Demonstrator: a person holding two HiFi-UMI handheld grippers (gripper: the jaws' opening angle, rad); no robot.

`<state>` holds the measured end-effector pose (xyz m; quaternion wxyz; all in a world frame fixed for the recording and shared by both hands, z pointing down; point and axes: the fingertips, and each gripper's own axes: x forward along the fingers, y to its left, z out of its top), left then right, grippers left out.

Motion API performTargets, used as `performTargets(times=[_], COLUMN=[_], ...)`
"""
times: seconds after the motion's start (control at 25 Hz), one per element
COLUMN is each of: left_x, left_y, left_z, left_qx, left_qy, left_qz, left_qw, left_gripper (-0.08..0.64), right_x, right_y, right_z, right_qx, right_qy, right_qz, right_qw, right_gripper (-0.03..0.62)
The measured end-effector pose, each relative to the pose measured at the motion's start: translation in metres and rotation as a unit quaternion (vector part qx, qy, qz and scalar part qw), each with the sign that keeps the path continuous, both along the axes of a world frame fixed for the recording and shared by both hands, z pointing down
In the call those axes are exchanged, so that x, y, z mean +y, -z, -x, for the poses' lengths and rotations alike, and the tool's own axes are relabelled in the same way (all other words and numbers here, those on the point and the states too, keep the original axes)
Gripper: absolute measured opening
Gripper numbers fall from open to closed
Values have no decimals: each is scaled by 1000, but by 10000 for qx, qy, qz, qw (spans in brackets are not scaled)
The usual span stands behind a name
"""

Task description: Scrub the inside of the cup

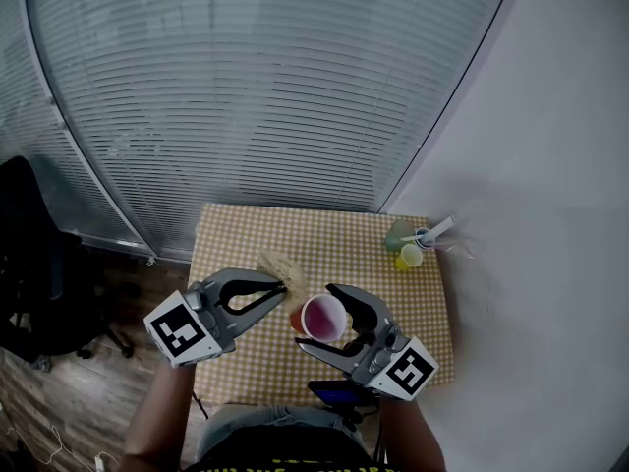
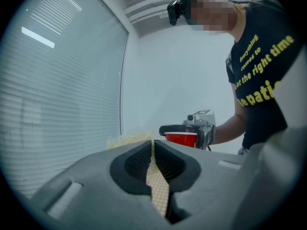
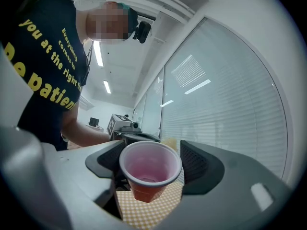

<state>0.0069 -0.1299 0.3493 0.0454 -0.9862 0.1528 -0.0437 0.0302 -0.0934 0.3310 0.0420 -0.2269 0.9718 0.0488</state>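
The left tool (image 1: 279, 287) has its jaws drawn together on a wisp of a pale yellow fibrous scrub pad (image 1: 278, 263). In the left gripper view only a thin strip of the pad shows between the pads, and the bulk fans out beyond the tips. The right tool (image 1: 316, 316) is clamped on the red cup (image 1: 323, 317). It holds the cup off the checked desk (image 1: 246, 234), above the middle of its near edge, with the mouth tipped toward the person. A cluster of small green and yellow containers (image 1: 411, 246) stands at the far right corner, well apart.

Both pickups look done: pad in one tool, cup in the other, brought near each other. The scrubbing itself does not appear to be under way. The pad sits just beside the rim on its left, outside the cup, and nothing is inside the mouth. In the right gripper view the cup (image 3: 149, 169) shows a pinkish interior; I cannot tell whether that is residue or only the wall's tint. What is left, as I judge it, is to push the pad into the cup and work it around wall and bottom.
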Motion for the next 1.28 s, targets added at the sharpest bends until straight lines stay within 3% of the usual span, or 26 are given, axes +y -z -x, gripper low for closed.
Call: performTargets(times=[0.36, 0.68, 1.28], left_x=[-3, 9, 21], left_y=[-13, 1, -17], left_z=[1, 5, 2], left_qx=[-82, 135, -153], left_qy=[13, -277, -530], left_qz=[104, 78, 283], left_qw=[9999, 9995, 9981], left_gripper=[17, 17, 17], right_x=[2, -2, -3], right_y=[9, -2, 12], right_z=[-1, -5, -15], right_qx=[-11, 33, -189], right_qy=[12, -52, -147], right_qz=[-114, 2, -78], right_qw=[9999, 10000, 9997], right_gripper=[371, 371, 371])
